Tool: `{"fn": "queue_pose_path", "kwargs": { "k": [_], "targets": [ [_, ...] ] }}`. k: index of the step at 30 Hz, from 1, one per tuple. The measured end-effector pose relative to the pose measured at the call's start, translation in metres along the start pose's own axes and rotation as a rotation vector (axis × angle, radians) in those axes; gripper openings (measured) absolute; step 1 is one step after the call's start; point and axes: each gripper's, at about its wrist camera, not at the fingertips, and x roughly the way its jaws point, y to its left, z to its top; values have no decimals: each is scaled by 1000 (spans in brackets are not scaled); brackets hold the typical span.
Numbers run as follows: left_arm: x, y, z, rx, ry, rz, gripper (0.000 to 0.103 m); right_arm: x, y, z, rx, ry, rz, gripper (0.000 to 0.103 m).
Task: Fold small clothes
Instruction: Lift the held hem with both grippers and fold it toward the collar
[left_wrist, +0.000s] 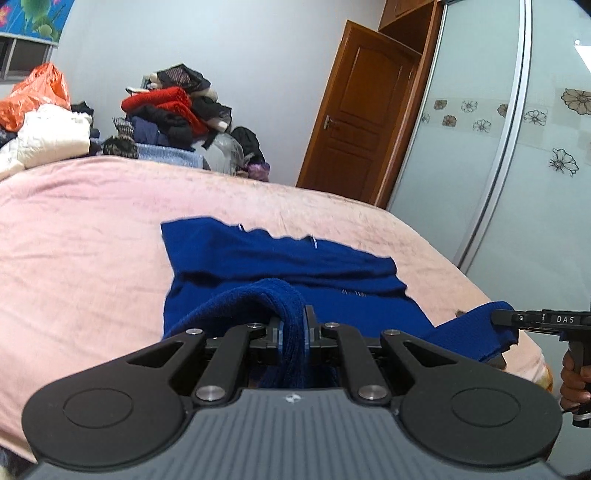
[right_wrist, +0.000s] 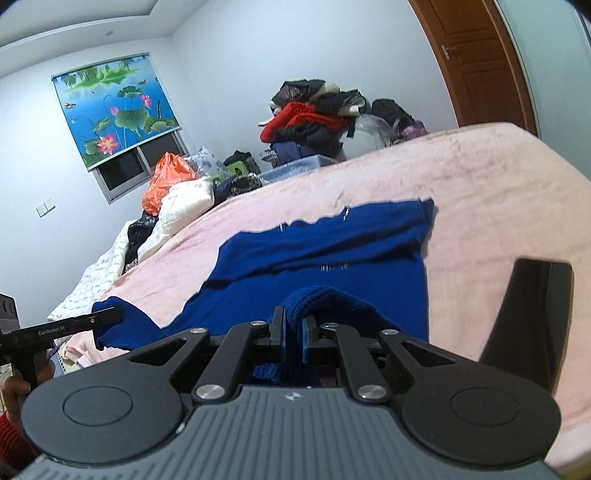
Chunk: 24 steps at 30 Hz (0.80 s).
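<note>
A dark blue knitted garment (left_wrist: 280, 258) lies partly spread on the pink bedspread (left_wrist: 85, 236), its far part flat and its near edge raised. My left gripper (left_wrist: 293, 325) is shut on a bunched fold of that near edge. In the right wrist view the same blue garment (right_wrist: 314, 251) runs up to my right gripper (right_wrist: 293, 325), which is shut on another bunch of the near edge. Each gripper appears at the side of the other's view: the right gripper (left_wrist: 496, 318) pinching blue cloth, and the left gripper (right_wrist: 118, 317) likewise.
A heap of mixed clothes (left_wrist: 173, 110) stands beyond the far side of the bed, with an orange bag (left_wrist: 37, 92) and white bedding (left_wrist: 55, 133) to its left. A wooden door (left_wrist: 354, 110) and a frosted sliding wardrobe (left_wrist: 498, 129) stand at the right. A dark object (right_wrist: 532, 317) rests on the bed.
</note>
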Motion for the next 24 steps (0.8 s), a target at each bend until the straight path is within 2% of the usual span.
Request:
{"fn": "queue_pose_path", "kwargs": {
  "k": [10,24],
  "targets": [
    [30,4,35,-3,-30,58,9,33,-9,30,31,-35,-7,11],
    [82,13,87,0,-28,100,9,85,-36,75,124,-106,4,12]
  ]
}}
